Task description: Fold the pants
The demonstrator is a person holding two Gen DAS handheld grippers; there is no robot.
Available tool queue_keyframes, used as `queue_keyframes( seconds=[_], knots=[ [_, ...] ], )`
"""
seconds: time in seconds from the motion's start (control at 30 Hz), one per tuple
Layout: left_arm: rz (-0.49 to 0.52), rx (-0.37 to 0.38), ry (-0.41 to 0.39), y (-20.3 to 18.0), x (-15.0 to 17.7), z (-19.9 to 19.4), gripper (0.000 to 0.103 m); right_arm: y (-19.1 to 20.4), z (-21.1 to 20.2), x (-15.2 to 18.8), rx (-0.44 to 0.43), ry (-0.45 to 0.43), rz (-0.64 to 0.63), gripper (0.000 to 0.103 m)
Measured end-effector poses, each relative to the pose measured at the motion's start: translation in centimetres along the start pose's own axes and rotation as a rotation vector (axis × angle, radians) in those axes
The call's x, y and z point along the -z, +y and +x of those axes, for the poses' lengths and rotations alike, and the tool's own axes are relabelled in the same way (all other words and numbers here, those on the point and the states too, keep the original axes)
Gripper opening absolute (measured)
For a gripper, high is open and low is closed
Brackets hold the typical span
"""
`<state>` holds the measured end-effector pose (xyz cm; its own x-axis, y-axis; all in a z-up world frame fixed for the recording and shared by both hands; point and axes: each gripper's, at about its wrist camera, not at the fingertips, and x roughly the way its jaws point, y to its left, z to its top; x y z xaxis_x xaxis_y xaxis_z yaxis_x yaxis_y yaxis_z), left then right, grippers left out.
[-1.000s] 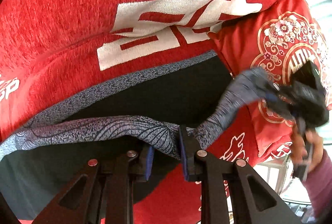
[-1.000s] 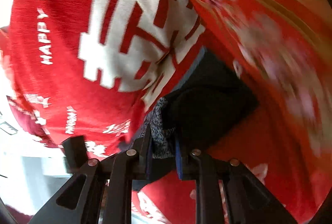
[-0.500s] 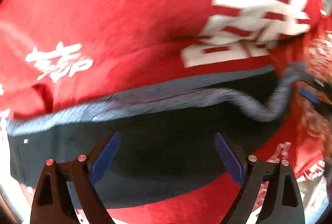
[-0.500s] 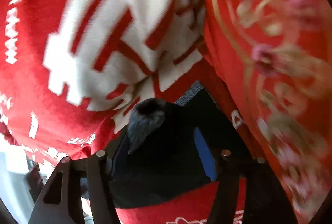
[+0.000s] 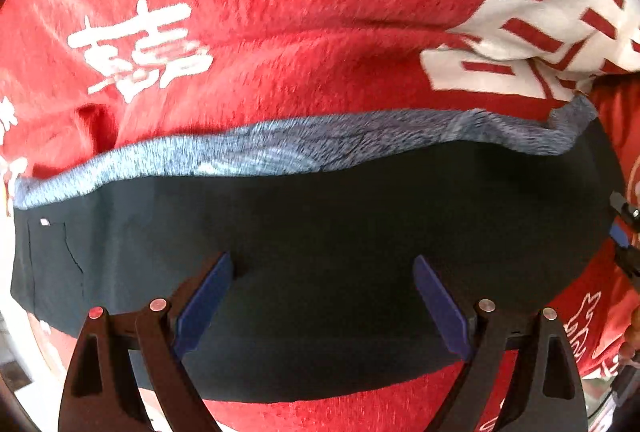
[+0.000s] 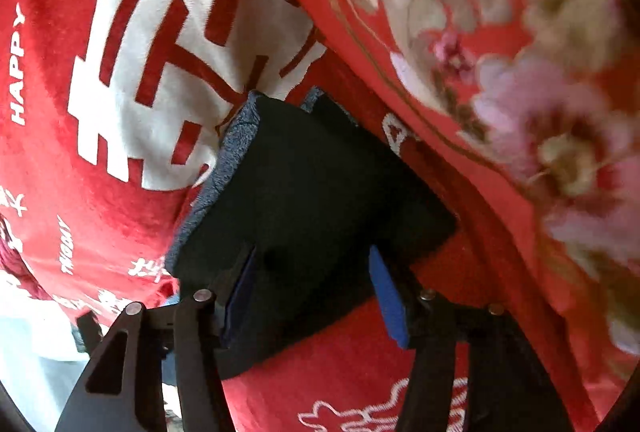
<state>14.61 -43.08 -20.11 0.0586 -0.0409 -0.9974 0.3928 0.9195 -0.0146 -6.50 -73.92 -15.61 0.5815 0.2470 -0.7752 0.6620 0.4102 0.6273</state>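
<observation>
The dark pants (image 5: 320,252) lie folded flat on the red blanket (image 5: 280,12), with a grey-blue patterned band (image 5: 280,148) along their far edge. My left gripper (image 5: 322,268) is open and empty just above the pants' near half. In the right wrist view the same pants (image 6: 304,200) lie as a dark slab with the patterned band (image 6: 224,168) on the left. My right gripper (image 6: 310,256) is open and empty over their near end. The tip of the right gripper (image 5: 622,228) shows at the left view's right edge.
The red blanket (image 6: 80,152) has large white characters (image 6: 160,52) and small white lettering. A red pillow with gold and pink flowers (image 6: 500,72) lies close along the right side of the pants. The bed edge and a pale floor (image 6: 32,352) show at lower left.
Both grippers held the patterned fabric a second ago. Both have let go and opened wide. The lifted layer now lies flat on the pants.
</observation>
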Motion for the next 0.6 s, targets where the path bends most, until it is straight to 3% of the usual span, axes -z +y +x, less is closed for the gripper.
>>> queue_keyframes(
  seconds=[0.03,0.07,0.1,0.17,0.23,0.37,0.43,0.53,0.6],
  knots=[
    [-0.015,-0.001,0.005,0.2,0.0,0.0,0.093,0.1,0.4,0.0,-0.021,0.012,0.004,0.020],
    [-0.021,-0.004,-0.009,0.3,0.0,-0.3,0.093,0.3,0.8,-0.2,-0.019,0.026,0.008,0.011],
    [-0.018,-0.011,-0.042,0.4,0.0,-1.0,0.093,1.0,0.5,-0.3,0.001,0.019,-0.001,0.009],
    [0.003,-0.035,-0.080,0.4,0.1,-1.6,0.093,2.4,-1.3,0.2,-0.013,-0.038,-0.054,0.008],
    [0.027,-0.064,-0.061,0.4,0.1,-0.7,0.093,3.2,-2.8,0.9,0.043,-0.060,-0.119,0.008],
    [0.013,-0.104,-0.012,1.0,0.5,1.1,0.093,-0.1,0.1,1.1,0.168,0.088,-0.089,0.013],
    [0.006,-0.083,-0.037,1.2,0.7,0.5,0.093,0.2,-1.2,1.1,0.174,0.068,-0.096,0.022],
    [0.032,-0.084,-0.073,0.7,0.5,-0.4,0.093,1.4,-4.0,2.5,0.227,0.013,-0.117,0.023],
    [0.039,-0.084,-0.090,0.2,0.0,-0.6,0.093,3.6,-5.8,3.4,0.221,-0.040,-0.221,0.023]
  ],
)
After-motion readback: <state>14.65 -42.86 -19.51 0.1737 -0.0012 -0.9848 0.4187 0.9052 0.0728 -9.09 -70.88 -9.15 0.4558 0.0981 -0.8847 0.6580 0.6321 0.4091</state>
